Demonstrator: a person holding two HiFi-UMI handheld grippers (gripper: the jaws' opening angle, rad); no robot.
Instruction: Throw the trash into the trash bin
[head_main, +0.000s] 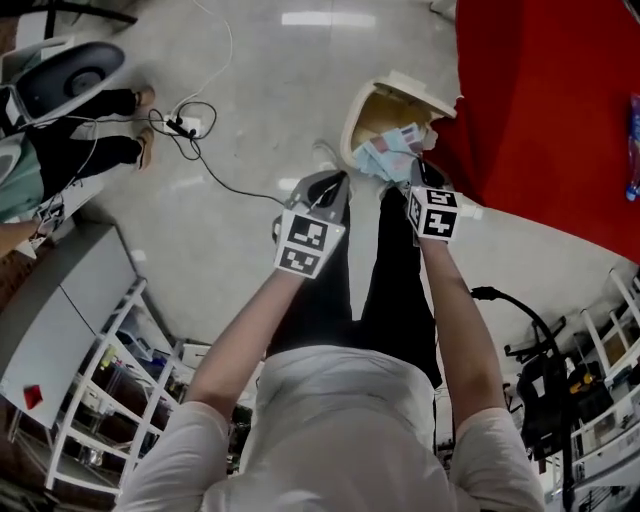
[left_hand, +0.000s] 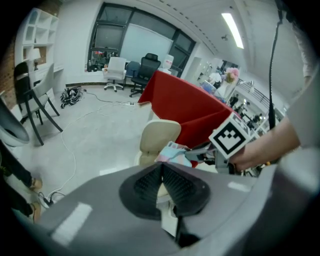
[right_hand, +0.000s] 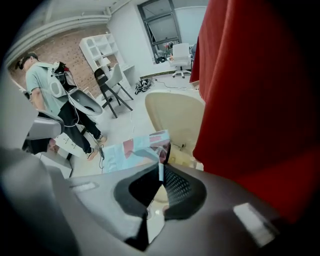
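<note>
Right gripper view alone: we see the right gripper (right_hand: 161, 169) clenched on a thin edge of the trash packet (right_hand: 131, 150), which is pale blue with pink print.
Left gripper view alone: the left gripper (left_hand: 161, 167) has its jaws pressed together with nothing between them. From here we see the packet sticking out of the other tool's tips toward the bin.
Head view alone: both tools point down, near each other, ahead of the person's legs. The packet lies over the near rim of the trash bin (head_main: 350, 125).
Packet's long axis: it runs away from the right jaws, leftward in the right gripper view, with the far end sagging a little.
Bin: it is cream and stands on the floor, with its lid (head_main: 418, 92) raised and its mouth open toward us.
Beside the bin: a red cloth (head_main: 560, 100) hangs just beside it, on the right in the head view.
Farther off: we make out a power strip (head_main: 186, 126) with cables on the floor, a standing person (right_hand: 47, 95), and dark chairs (left_hand: 35, 95) by the wall.
</note>
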